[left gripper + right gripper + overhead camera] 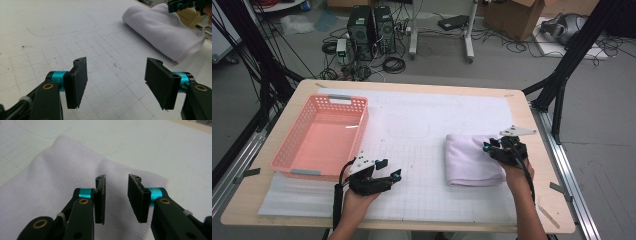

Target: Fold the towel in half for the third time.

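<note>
— Where's the action?

— Right side of the table. A folded white towel point(472, 160) lies on the gridded mat point(422, 130), its long axis running away from the person, rolled edge toward the middle.

— Who's closer?

— The right gripper point(501, 146), easily. It hovers directly over the towel's right edge, jaws parted a little with cloth showing in the gap, nothing pinched.

— And the other one?

— The left gripper point(387, 172) sits well apart, low near the front corner of the pink basket point(299, 150), jaws spread wide and empty. From its view the towel lies ahead and to the right.

— So the towel is the right hand's?

— My guess: a short drop onto that edge.
</note>
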Demonstrator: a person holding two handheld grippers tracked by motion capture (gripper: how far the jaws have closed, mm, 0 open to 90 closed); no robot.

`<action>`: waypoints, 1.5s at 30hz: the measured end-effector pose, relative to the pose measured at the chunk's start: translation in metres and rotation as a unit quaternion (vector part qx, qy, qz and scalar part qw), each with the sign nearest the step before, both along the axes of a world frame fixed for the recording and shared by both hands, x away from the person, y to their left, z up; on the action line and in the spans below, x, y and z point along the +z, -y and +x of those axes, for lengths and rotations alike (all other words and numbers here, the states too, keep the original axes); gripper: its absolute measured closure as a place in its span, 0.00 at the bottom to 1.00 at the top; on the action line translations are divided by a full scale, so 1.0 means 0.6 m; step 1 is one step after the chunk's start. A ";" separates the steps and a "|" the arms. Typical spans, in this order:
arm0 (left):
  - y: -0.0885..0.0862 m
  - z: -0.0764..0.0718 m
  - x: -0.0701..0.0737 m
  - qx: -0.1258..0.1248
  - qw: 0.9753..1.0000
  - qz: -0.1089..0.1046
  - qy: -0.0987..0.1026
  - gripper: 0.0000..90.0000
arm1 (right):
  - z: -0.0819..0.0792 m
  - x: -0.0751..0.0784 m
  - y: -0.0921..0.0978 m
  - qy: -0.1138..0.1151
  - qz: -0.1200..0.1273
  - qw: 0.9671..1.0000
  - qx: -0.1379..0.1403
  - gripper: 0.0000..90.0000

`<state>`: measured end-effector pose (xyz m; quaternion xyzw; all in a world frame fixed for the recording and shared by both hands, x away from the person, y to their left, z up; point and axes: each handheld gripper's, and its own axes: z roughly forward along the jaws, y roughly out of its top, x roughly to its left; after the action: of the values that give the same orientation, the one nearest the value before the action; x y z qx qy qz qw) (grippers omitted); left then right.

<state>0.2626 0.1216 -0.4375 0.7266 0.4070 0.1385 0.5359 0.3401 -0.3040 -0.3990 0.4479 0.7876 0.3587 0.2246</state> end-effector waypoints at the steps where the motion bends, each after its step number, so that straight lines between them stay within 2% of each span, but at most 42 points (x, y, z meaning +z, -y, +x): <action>1: -0.001 0.000 0.000 -0.001 1.000 -0.001 0.000 0.39 | 0.006 -0.008 -0.006 -0.012 -0.007 1.000 0.000 0.75; 3: -0.001 0.000 0.000 -0.001 1.000 -0.001 0.001 0.39 | 0.019 -0.028 -0.012 -0.032 -0.025 0.999 -0.011 0.74; 5: 0.000 0.000 0.000 0.000 1.000 -0.001 0.000 0.39 | 0.024 -0.035 -0.012 -0.036 -0.030 0.999 -0.020 0.73; 7: 0.000 0.000 0.000 -0.001 1.000 0.000 0.001 0.39 | 0.034 -0.044 -0.011 -0.026 -0.036 0.998 -0.038 0.68; 9: 0.001 0.000 0.000 -0.002 1.000 0.000 0.001 0.39 | 0.034 -0.044 -0.008 -0.026 -0.018 0.998 -0.049 0.66; 10: 0.001 0.001 0.000 -0.002 1.000 0.000 0.001 0.39 | 0.034 -0.044 -0.008 -0.026 -0.018 0.998 -0.049 0.66; 11: 0.001 0.001 0.000 -0.002 1.000 -0.001 0.001 0.39 | 0.026 -0.038 -0.002 -0.015 0.000 0.999 -0.045 0.63; 12: 0.001 0.000 -0.001 -0.003 1.000 -0.001 0.000 0.39 | 0.026 -0.038 -0.002 -0.015 0.000 0.999 -0.045 0.63; 14: 0.002 0.001 -0.001 -0.003 1.000 0.001 -0.001 0.39 | 0.010 -0.030 0.005 0.000 0.010 0.999 -0.034 0.63; 15: 0.003 0.000 -0.001 -0.004 1.000 0.001 -0.002 0.39 | -0.009 -0.025 0.014 0.006 0.022 1.000 -0.018 0.65; 16: 0.003 0.000 -0.001 -0.006 1.000 0.002 0.000 0.39 | -0.009 -0.025 0.014 0.006 0.022 1.000 -0.018 0.65; 19: 0.003 0.000 0.000 -0.005 1.000 0.001 0.003 0.39 | -0.044 -0.026 0.024 0.011 0.020 1.000 0.012 0.69; 20: 0.003 0.001 0.000 -0.006 1.000 0.001 0.003 0.39 | -0.065 -0.032 0.030 0.009 0.012 1.000 0.025 0.70; 22: 0.002 0.002 -0.001 -0.004 1.000 0.001 0.002 0.39 | -0.074 -0.036 0.033 0.007 0.009 1.000 0.025 0.70; 23: 0.002 0.002 -0.001 -0.004 1.000 -0.001 0.002 0.39 | -0.090 -0.043 0.043 0.002 0.017 0.999 0.028 0.70; 24: 0.001 0.002 0.000 -0.003 1.000 0.000 0.004 0.39 | -0.090 -0.043 0.043 0.002 0.017 0.999 0.028 0.70; 26: 0.000 0.002 0.001 -0.004 1.000 0.000 0.004 0.39 | -0.101 -0.049 0.051 0.002 0.011 0.999 0.031 0.69; 27: 0.000 0.002 0.001 -0.004 1.000 0.000 0.004 0.39 | -0.113 -0.052 0.059 0.003 0.013 0.999 0.029 0.69; 31: 0.000 0.002 0.000 0.000 1.000 0.006 0.004 0.39 | -0.126 -0.051 0.065 0.010 0.015 1.000 0.026 0.65; 35: 0.000 0.001 0.002 -0.006 1.000 0.006 0.007 0.38 | -0.156 -0.034 0.081 0.040 0.061 0.997 0.003 0.52; 36: 0.001 0.001 0.003 -0.006 1.000 0.005 0.008 0.38 | -0.156 -0.034 0.081 0.040 0.061 0.997 0.003 0.52; 39: 0.002 0.000 0.004 -0.011 1.000 0.004 0.013 0.38 | -0.175 -0.029 0.087 0.049 0.063 0.997 -0.007 0.41; 41: 0.003 -0.001 0.006 -0.013 1.000 0.004 0.016 0.38 | -0.187 -0.032 0.096 0.063 0.062 0.996 -0.015 0.35; 43: 0.003 -0.001 0.007 -0.015 1.000 0.003 0.018 0.37 | -0.200 -0.036 0.109 0.067 0.077 0.994 -0.025 0.31; 45: 0.004 -0.002 0.008 -0.016 1.000 0.001 0.021 0.37 | -0.207 -0.035 0.117 0.068 0.080 0.994 -0.025 0.29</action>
<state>0.2613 0.1191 -0.4327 0.7309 0.3836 0.1454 0.5454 0.2160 -0.3741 -0.4202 0.4587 0.7279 0.4446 0.2494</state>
